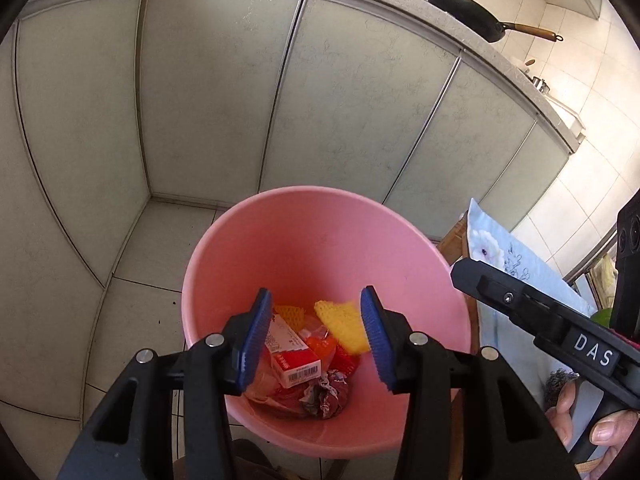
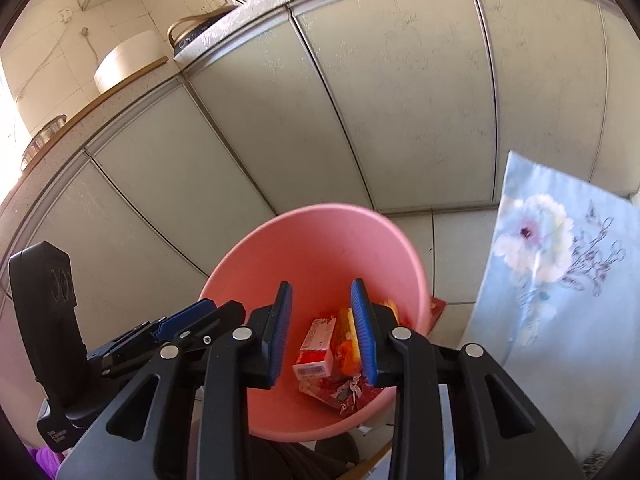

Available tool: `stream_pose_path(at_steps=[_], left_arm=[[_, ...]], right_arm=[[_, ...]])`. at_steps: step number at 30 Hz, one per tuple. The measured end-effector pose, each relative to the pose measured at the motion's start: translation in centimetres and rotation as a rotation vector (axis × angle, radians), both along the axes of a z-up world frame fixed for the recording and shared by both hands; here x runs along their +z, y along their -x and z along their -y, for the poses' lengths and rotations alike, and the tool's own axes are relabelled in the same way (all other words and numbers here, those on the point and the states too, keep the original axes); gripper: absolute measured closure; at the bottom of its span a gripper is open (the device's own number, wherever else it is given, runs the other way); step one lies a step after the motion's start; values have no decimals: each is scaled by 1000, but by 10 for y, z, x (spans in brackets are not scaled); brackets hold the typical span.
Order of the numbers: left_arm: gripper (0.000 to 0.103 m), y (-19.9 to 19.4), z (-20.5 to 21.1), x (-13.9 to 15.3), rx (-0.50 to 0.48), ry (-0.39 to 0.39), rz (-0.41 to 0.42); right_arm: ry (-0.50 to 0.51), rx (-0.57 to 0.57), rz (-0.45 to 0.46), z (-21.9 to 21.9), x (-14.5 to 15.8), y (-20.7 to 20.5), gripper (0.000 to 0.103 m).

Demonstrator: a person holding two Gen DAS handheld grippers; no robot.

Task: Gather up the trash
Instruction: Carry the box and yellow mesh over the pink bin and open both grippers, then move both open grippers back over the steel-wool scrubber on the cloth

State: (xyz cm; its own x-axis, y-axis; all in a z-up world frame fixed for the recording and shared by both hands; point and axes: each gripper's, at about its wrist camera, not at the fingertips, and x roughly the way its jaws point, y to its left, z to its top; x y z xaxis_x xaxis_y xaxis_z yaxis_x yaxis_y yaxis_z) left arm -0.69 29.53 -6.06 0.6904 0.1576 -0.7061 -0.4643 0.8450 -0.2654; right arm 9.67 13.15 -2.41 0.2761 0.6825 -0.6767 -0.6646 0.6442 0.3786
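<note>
A pink bin stands on the tiled kitchen floor in front of pale cabinet doors, with trash already at its bottom: a red and white carton, a piece of yellow foam netting, orange wrapping and a crumpled foil wrapper.

Both tongs hang over the bin's mouth. The main risk, as a judgement, is that a low swing catches the light bin's rim and tips it, spilling the collected trash onto the floor. The two tongs are also close together and could knock each other. A flowered blue cushion leans just beside the bin and could be bumped.

The left tongs are spread wide, blue pads well apart, holding and touching nothing. The right tongs are parted more narrowly, also empty; the carton lies below the gap.
</note>
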Motion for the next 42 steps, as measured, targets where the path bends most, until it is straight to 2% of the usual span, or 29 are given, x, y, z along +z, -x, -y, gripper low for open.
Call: stream_pose_path(at_steps=[19,22,29,34,38,42], left_arm=[[57,29,73,66,-105,-87,137],[57,31,85,74,-124,-102,144],[57,34,112,85,-155,-125,149],[54,33,121,88,-126,-141,129],[53,35,124,86,-99,-144,108],[53,36,132,86,-82,-161,89]], right_arm=[[-54,-42,119,73,51,42,72],[-57,-53,151,87,59,50,67],[-64,-90,174,117,68,60,64],[-67,-84,160,122,65,64,64],[-55,-66,180,123,65,73,55],[-63,-54,202,135,68,82,55]])
